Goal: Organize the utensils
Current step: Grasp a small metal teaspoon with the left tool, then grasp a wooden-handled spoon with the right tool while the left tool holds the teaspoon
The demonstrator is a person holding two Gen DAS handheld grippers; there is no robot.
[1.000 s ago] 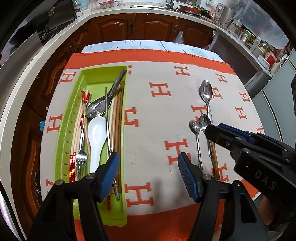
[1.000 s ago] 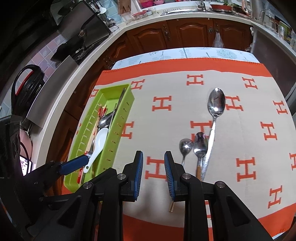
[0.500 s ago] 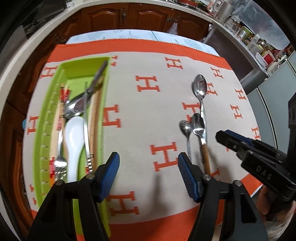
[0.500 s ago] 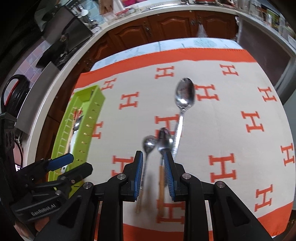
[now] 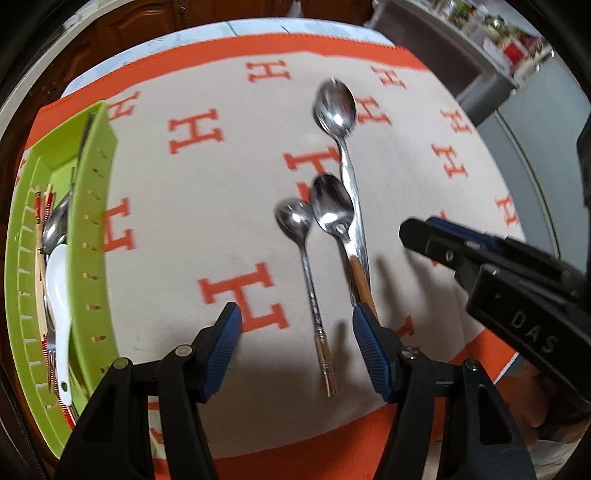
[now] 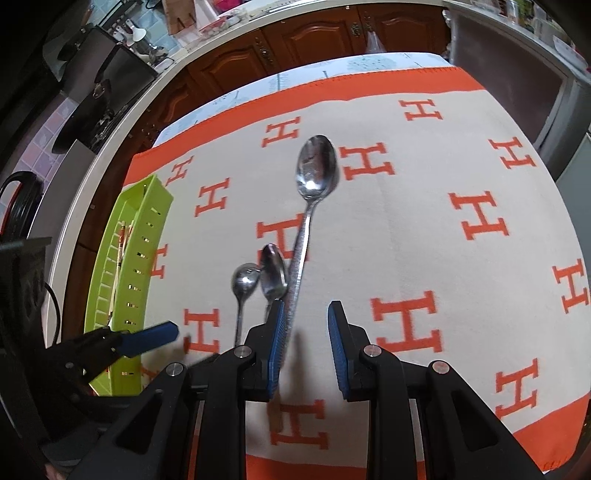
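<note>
Three spoons lie side by side on the orange-and-cream cloth: a small steel spoon (image 5: 299, 236), a wooden-handled spoon (image 5: 332, 210) and a long steel spoon (image 5: 336, 107). My left gripper (image 5: 295, 328) is open, just above the small spoon's handle. My right gripper (image 6: 304, 332) is open and empty, its left finger next to the long spoon (image 6: 316, 166). The right gripper also shows in the left wrist view (image 5: 436, 232). A green utensil tray (image 5: 92, 229) at the left holds a white spoon (image 5: 59, 280), chopsticks and other utensils.
The cloth (image 6: 443, 221) covers a table whose far edge meets wooden kitchen cabinets (image 6: 314, 33). A counter with dark appliances (image 6: 103, 85) runs along the left. The green tray (image 6: 147, 229) stands near the cloth's left edge.
Both grippers moved right, from the tray towards the spoons. The left gripper now straddles the small spoon's handle. The right gripper opened wider.
</note>
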